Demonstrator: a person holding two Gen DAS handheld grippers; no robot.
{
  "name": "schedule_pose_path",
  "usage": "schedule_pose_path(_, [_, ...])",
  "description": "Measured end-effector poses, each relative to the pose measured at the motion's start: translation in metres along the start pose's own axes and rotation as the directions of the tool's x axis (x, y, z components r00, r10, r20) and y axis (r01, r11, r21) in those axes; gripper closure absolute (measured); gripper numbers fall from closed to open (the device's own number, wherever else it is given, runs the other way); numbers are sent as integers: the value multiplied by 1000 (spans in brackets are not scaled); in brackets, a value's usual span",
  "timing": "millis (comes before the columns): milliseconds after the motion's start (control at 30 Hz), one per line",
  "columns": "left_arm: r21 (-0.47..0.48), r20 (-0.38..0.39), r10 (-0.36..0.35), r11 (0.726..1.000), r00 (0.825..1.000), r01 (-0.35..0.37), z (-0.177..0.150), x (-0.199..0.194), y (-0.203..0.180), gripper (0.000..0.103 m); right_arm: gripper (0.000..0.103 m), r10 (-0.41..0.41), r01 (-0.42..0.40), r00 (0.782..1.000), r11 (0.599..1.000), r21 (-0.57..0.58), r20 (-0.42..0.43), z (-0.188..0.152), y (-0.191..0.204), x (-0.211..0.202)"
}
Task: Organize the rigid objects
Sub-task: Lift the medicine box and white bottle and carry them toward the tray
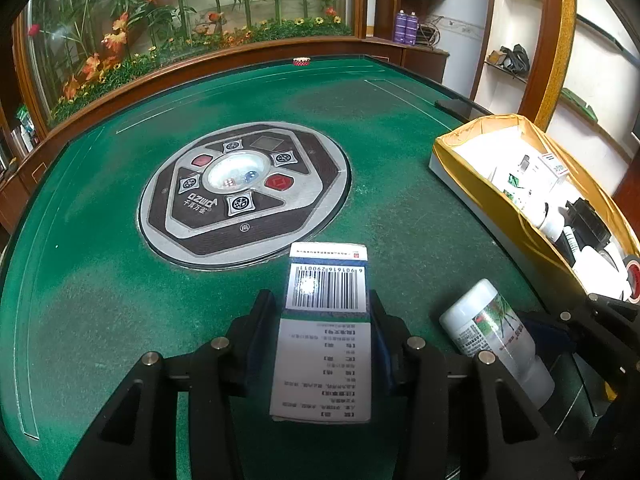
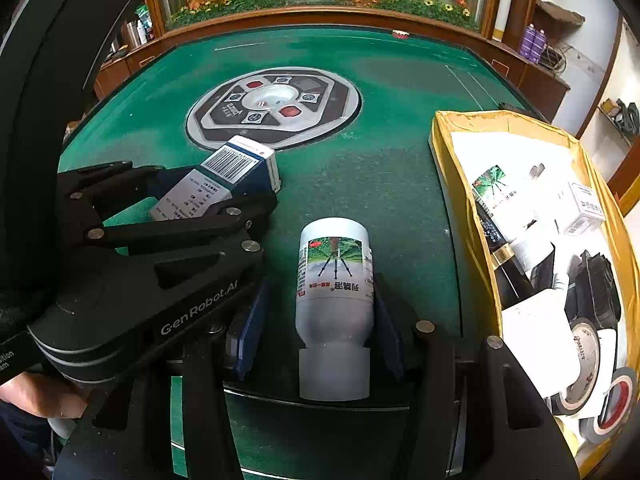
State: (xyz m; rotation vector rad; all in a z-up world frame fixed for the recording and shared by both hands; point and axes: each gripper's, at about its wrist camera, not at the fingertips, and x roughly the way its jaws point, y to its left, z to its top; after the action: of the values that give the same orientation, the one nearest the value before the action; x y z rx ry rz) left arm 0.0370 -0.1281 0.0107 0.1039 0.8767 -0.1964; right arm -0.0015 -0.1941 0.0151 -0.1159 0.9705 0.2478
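A blue-and-white carton [image 1: 326, 320] with a barcode lies on the green table, between the fingers of my left gripper [image 1: 320, 300]. Thin gaps show beside both pads, so the gripper is open around it. In the right wrist view the same carton [image 2: 228, 172] sits inside the left gripper [image 2: 216, 184], its far end on the felt. A white bottle [image 2: 334, 280] with a picture label lies on its side, cap toward the camera. My right gripper [image 2: 320, 282] straddles it, open: the right pad is at the bottle and felt shows beside the left pad. The bottle [image 1: 492, 332] also appears at lower right.
A yellow-lined box [image 2: 452, 168] [image 1: 472, 136] stands at the table's right edge, holding bottles, cartons, black parts and tape rolls. The round dice console [image 1: 244, 188] fills the table's middle. A small red ring [image 1: 301, 61] lies at the far edge. A hand [image 2: 40, 396] grips the left tool.
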Motion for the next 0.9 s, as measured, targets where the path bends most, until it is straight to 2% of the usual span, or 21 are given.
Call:
schedule_pose_path(33, [0, 0, 0, 1000, 1000, 0, 0, 0, 0, 58, 67, -11, 11, 1000, 1000, 8, 2, 0, -2, 0])
schedule_pose_path(67, [1, 0, 0, 1000, 1000, 0, 0, 0, 0, 58, 69, -21, 21, 1000, 1000, 21, 4, 0, -4, -1])
schedule_pose_path(400, [1, -1, 2, 1000, 1000, -2, 0, 0, 0, 59, 69, 15, -16, 1000, 998, 68, 16, -7, -14, -6])
schedule_pose_path(600, [24, 5, 4, 1000, 1000, -4, 0, -2, -7, 68, 69, 7, -8, 1000, 998, 59, 15, -7, -12, -5])
schedule_pose_path(900, [15, 7, 22, 1000, 1000, -22, -2, -4, -5, 69, 68, 0, -1, 1000, 998, 69, 14, -7, -12, -5])
